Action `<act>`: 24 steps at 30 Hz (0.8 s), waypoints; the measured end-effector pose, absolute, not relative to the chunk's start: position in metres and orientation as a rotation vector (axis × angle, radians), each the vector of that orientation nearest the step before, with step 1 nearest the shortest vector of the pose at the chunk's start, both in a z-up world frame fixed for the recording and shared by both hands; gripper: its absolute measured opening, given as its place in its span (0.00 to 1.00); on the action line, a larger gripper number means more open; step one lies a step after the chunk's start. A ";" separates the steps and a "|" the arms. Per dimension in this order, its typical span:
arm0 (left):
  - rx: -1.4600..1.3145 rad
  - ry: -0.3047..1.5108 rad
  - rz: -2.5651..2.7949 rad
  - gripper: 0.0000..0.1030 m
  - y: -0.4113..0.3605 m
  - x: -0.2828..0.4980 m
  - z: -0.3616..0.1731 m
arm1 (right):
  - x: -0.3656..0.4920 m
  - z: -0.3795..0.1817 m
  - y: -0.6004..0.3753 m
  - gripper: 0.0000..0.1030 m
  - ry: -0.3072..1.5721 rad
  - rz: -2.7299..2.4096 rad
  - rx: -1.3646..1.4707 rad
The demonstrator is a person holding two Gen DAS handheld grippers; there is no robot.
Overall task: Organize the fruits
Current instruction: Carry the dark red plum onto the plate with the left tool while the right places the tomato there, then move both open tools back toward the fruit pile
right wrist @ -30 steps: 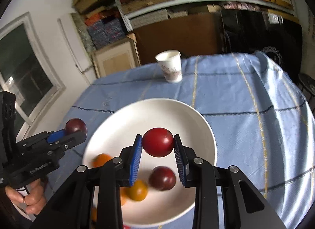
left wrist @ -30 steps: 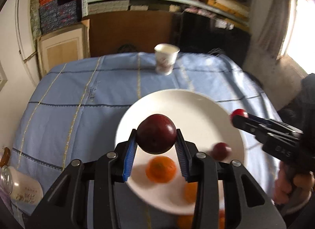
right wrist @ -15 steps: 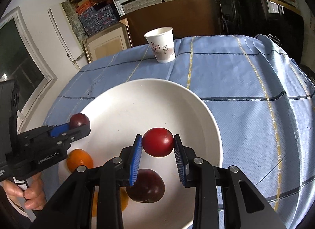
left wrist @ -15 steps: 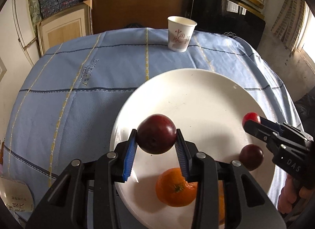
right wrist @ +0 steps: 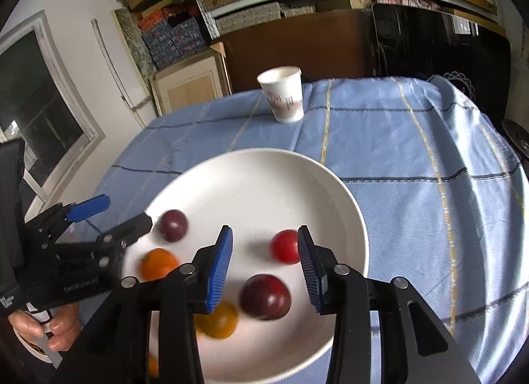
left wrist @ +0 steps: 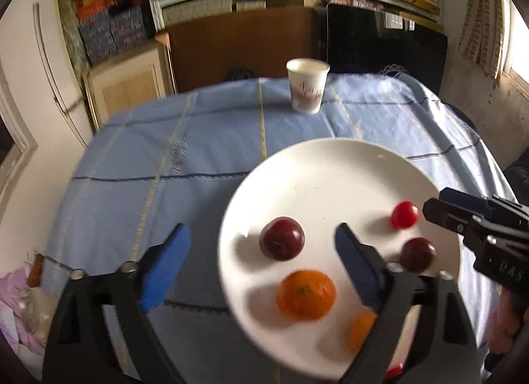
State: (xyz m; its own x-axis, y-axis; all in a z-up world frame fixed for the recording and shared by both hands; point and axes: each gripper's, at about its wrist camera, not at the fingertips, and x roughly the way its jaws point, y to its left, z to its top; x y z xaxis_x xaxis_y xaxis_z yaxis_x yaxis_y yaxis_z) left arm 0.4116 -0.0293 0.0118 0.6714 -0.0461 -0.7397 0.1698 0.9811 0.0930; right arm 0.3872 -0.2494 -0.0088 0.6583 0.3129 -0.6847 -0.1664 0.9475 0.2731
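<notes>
Item, release step: my left tongs (left wrist: 261, 256) and right tongs (right wrist: 264, 260) had just been opening, both apart and empty, dark plum (left wrist: 281, 238) and red fruit (right wrist: 285, 246) on the plate (left wrist: 330, 166) between their blades; best lifted straight clear.

Plums (left wrist: 281, 238), tomato (left wrist: 404, 214), oranges (left wrist: 306, 294) — loose on plate (left wrist: 317, 166)

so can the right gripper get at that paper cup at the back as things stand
Probably yes. The right gripper is open and holds nothing, and only the low white plate and bare blue tablecloth lie between it and the upright paper cup. It is a long reach, though.
</notes>
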 end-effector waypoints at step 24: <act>0.005 0.819 -0.067 0.95 0.025 0.255 -0.025 | 0.245 -0.029 -0.224 0.65 0.744 0.378 0.085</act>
State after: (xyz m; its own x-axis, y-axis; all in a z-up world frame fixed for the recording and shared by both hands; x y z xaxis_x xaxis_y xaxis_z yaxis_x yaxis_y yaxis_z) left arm 0.2554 0.0249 -0.0249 0.6812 -0.0578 -0.7298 0.0621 0.9978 -0.0211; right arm 0.2453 -0.2237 -0.0285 0.6719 0.3650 -0.6444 -0.3053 0.9293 0.2080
